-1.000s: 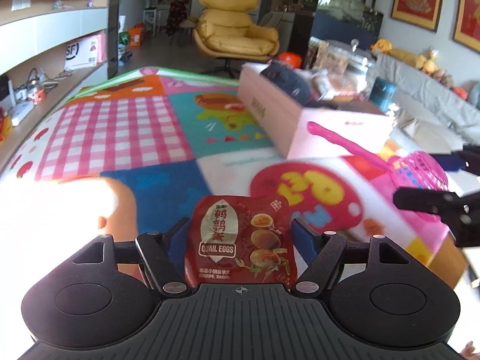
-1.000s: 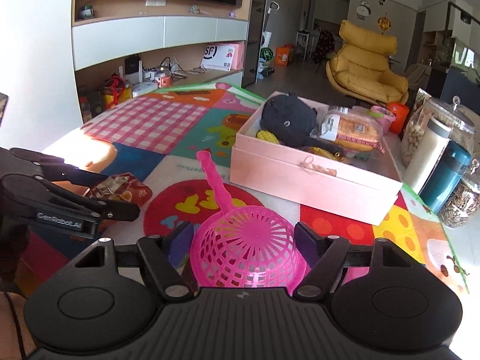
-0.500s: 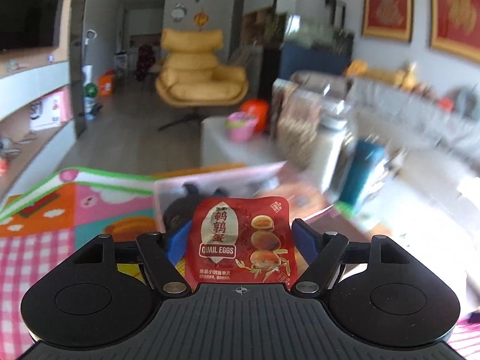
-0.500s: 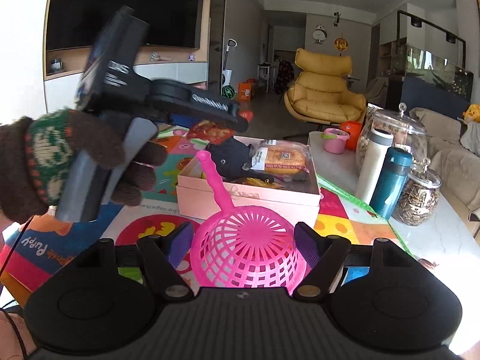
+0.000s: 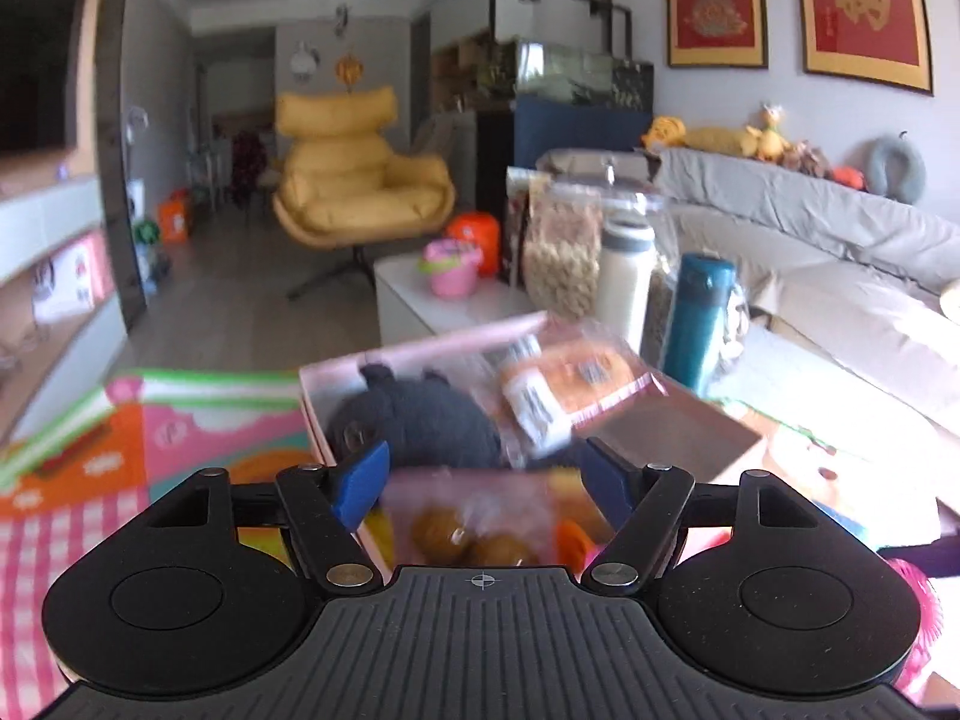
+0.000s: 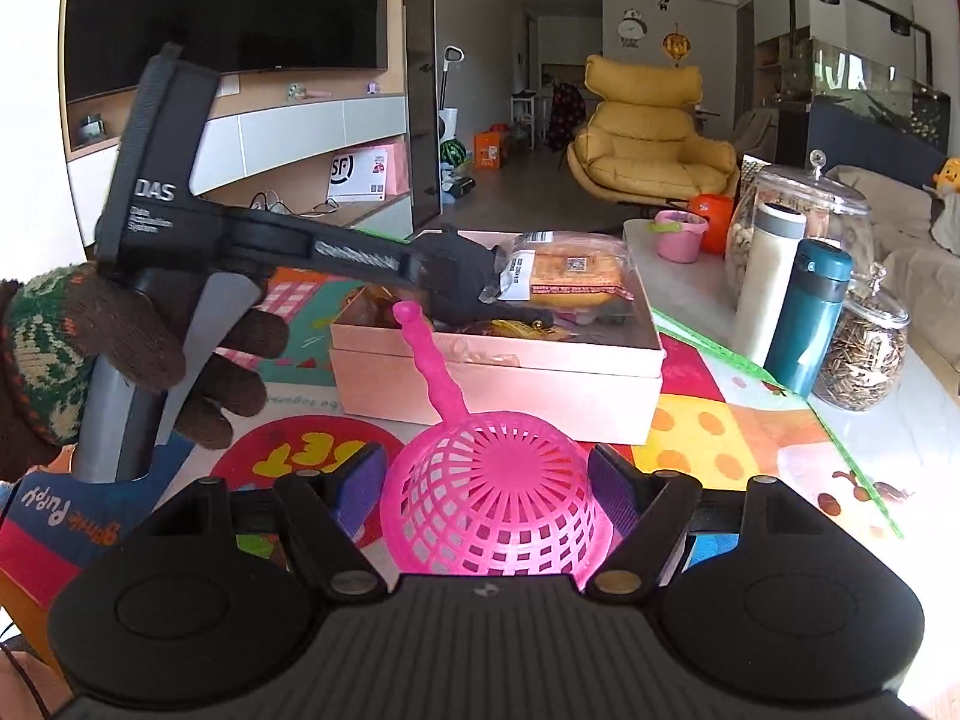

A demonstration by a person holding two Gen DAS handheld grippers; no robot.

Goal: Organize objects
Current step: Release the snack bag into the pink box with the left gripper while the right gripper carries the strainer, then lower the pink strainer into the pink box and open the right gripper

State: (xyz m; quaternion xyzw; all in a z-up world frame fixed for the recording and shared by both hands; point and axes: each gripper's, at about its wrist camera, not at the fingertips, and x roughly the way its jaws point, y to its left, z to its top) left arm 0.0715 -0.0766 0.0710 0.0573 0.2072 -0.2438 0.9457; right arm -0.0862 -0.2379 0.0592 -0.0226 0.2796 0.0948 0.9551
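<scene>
Both wrist views face the pink box [image 5: 672, 438] [image 6: 498, 378]; left sits closer (seemingly overhead, blurred).

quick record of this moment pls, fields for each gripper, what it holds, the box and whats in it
left gripper: over the pink box, jaws apart
left holds: nothing clearly gripped; a blurred snack packet lies between the jaws
right gripper: jaws around a pink strainer
pink box: open, on the colourful mat
in box: black plush toy, wrapped bread
</scene>
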